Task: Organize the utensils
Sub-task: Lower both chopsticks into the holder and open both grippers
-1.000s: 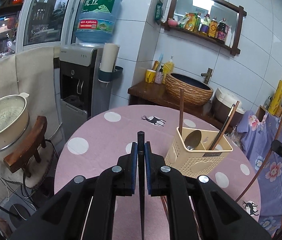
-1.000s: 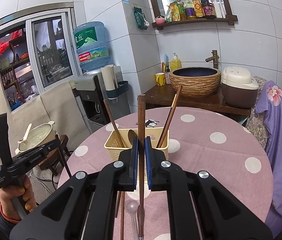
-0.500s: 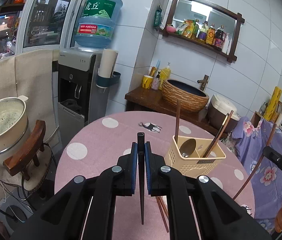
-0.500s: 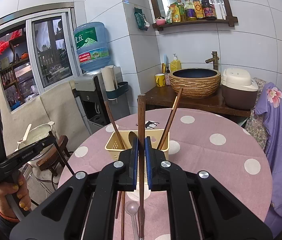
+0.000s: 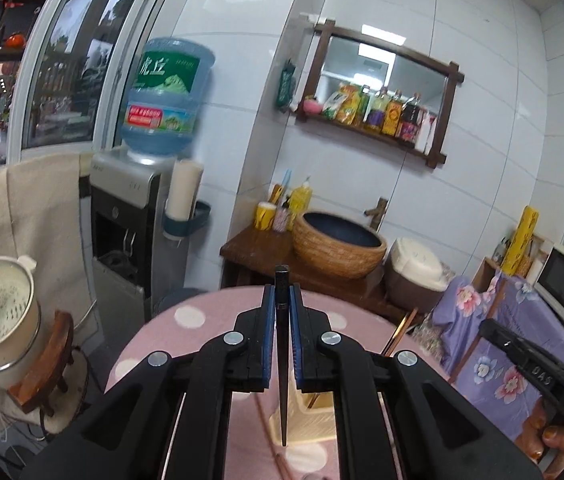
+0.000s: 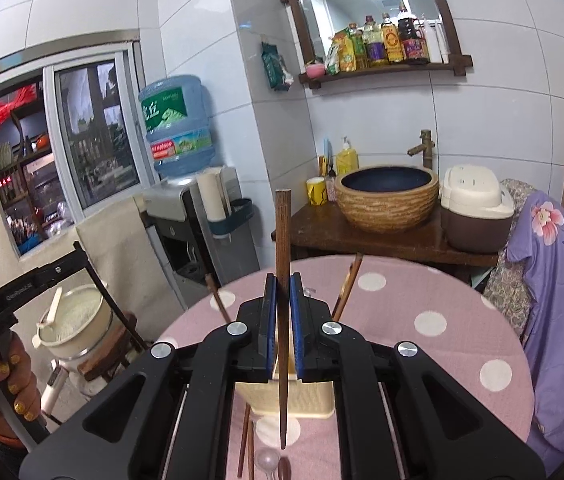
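Both raised and tipped back since a second ago: holder now low under each gripper, more wall and shelf in view. Left gripper [image 5: 282, 300] clamped on a dark chopstick [image 5: 282, 360], pinched near its thick top end, only a short stub above the blue pads [image 5: 268, 332], thin tip hanging over the cream holder [image 5: 322, 426]. Right gripper [image 6: 282, 300] closed the same way on a brown chopstick [image 6: 282, 240], gripped lower on the shaft, with a long stretch standing above the pads and the tip hanging in front of the holder [image 6: 314, 400].

Likely light, stiff, smooth-sided sticks; prone to swivel or slip in a narrow pinch. Best held as now, on the thicker squared upper part, not the tapered tip, and kept near vertical so the tip leads into a slot. No real fragility, but a tip catching the holder's rim could twist the stick in the pads.

Two more sticks [image 6: 346, 292] already leaning in the holder. Loose chopsticks [image 6: 246, 440] and a spoon [image 6: 267, 460] lying on the pink dotted bench [image 6: 422, 300] just in front of it, still to be sorted. Beyond: basin, rice cooker, water dispenser.
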